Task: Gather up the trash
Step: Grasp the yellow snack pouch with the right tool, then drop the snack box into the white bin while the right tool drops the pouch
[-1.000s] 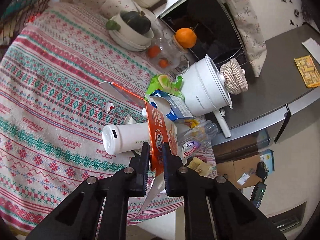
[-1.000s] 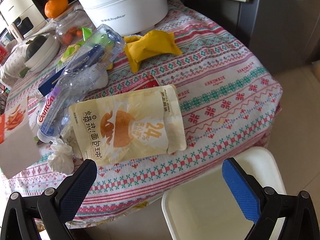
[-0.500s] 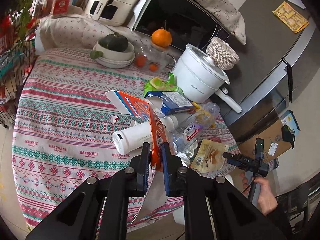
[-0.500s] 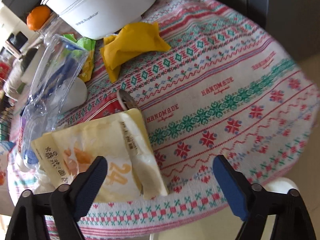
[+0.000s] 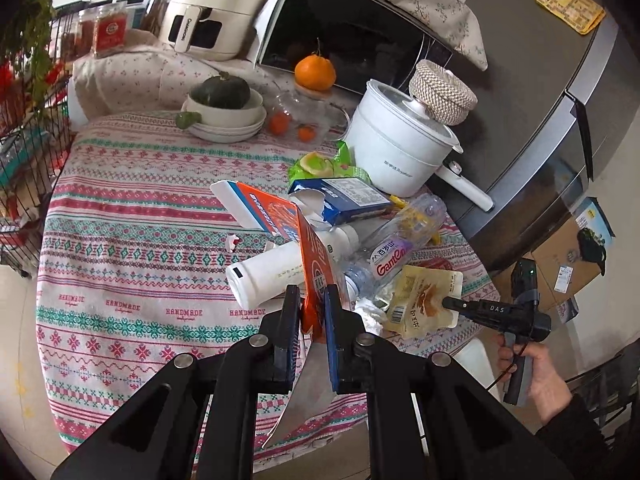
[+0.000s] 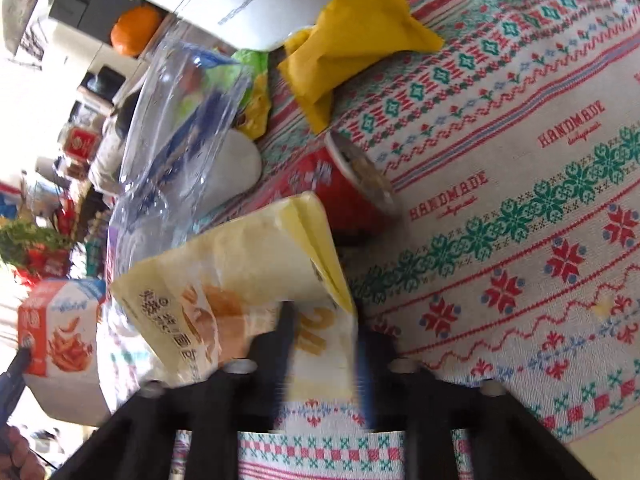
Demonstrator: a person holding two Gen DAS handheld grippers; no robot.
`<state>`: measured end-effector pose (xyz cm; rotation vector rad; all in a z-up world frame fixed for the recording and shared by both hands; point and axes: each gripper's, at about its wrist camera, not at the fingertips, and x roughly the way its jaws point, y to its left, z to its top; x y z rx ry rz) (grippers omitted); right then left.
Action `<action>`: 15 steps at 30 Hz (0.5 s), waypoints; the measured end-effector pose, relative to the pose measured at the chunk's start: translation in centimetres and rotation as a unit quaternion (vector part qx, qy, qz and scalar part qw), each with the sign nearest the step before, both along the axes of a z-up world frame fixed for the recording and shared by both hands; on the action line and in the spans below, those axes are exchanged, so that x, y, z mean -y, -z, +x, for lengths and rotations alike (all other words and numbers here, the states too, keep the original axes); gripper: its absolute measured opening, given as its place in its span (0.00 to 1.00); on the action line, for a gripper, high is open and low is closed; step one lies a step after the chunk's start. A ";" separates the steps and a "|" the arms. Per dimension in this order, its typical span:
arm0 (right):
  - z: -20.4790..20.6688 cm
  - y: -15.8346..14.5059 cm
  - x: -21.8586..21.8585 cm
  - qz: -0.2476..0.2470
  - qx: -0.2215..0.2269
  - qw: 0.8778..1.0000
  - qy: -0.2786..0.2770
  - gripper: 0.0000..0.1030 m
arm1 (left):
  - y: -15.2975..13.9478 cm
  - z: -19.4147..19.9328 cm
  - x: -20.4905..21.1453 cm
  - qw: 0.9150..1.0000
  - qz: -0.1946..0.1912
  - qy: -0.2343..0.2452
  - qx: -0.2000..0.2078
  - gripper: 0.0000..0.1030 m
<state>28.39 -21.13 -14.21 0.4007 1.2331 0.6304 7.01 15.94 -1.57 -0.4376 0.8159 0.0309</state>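
Note:
My left gripper [image 5: 307, 322] is shut on an orange and white snack box [image 5: 310, 256], held up above the table's front edge; the box also shows in the right wrist view [image 6: 60, 332]. My right gripper [image 6: 326, 344] has closed on the edge of a pale yellow bread bag [image 6: 240, 280], which also shows in the left wrist view [image 5: 426, 300]. Behind the bag lie a clear plastic bottle [image 6: 180, 120], a red cup [image 6: 352, 184] on its side and a yellow wrapper [image 6: 352, 36].
A patterned tablecloth [image 5: 132, 240] covers the table. On it are a white bottle [image 5: 272, 272], a blue box [image 5: 344, 196], a green wrapper [image 5: 320, 164], a white cooking pot [image 5: 400, 144], bowls with a squash [image 5: 224, 108] and an orange [image 5: 315, 72]. A fridge [image 5: 540, 92] stands to the right.
My left gripper has pulled back and up with the snack box. My right gripper has moved in to the bread bag and closed from wide open onto its edge.

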 end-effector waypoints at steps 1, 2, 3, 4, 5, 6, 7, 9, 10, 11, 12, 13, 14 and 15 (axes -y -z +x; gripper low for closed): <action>-0.3 -0.7 0.0 -0.002 0.009 1.000 -0.003 0.08 | -0.1 -0.1 0.1 1.000 0.002 0.001 0.002 0.12; -0.6 -1.3 -0.2 -0.006 0.018 1.000 -0.005 0.06 | -0.3 -0.2 0.3 1.000 0.004 0.003 0.005 0.12; -1.0 -2.1 -0.2 -0.008 0.027 1.000 -0.006 0.05 | -0.5 -0.3 0.4 1.000 0.007 0.004 0.009 0.12; -1.5 -3.1 -0.3 -0.007 0.040 0.999 -0.009 0.04 | -0.7 -0.5 0.6 1.000 0.011 0.005 0.013 0.12; -2.1 -4.0 -0.3 -0.008 0.051 0.999 -0.011 0.03 | -1.0 -0.7 0.7 1.000 0.014 0.006 0.017 0.12; -2.7 -4.9 -0.3 -0.009 0.061 0.998 -0.012 0.02 | -1.2 -0.8 0.9 1.000 0.017 0.007 0.021 0.12; -3.3 -5.7 -0.4 -0.007 0.071 0.997 -0.012 0.02 | -1.5 -1.0 1.1 0.999 0.020 0.008 0.025 0.12; -4.7 -7.4 -0.4 -0.007 0.092 0.996 -0.011 0.02 | -1.9 -1.3 1.3 0.999 0.024 0.010 0.032 0.12; -5.4 -8.3 -0.4 -0.007 0.102 0.995 -0.010 0.01 | -2.1 -1.4 1.5 0.999 0.026 0.010 0.035 0.12; -6.2 -9.0 -0.2 -0.007 0.112 0.994 -0.009 0.01 | -2.3 -1.5 1.6 0.999 0.027 0.011 0.037 0.12; -6.9 -9.8 -0.3 -0.007 0.126 0.992 -0.008 0.01 | -2.4 -1.6 1.8 0.999 0.027 0.012 0.039 0.12; -7.7 -10.5 -0.1 -0.008 0.140 0.990 -0.005 0.01 | -2.6 -1.6 2.0 0.999 0.025 0.013 0.042 0.12; -8.3 -11.2 0.0 -0.013 0.153 0.988 -0.002 0.01 | -2.8 -1.7 2.2 0.999 0.023 0.015 0.046 0.12; -9.0 -11.8 0.1 -0.024 0.165 0.986 0.001 0.01 | -3.1 -1.8 2.5 0.998 0.020 0.018 0.050 0.12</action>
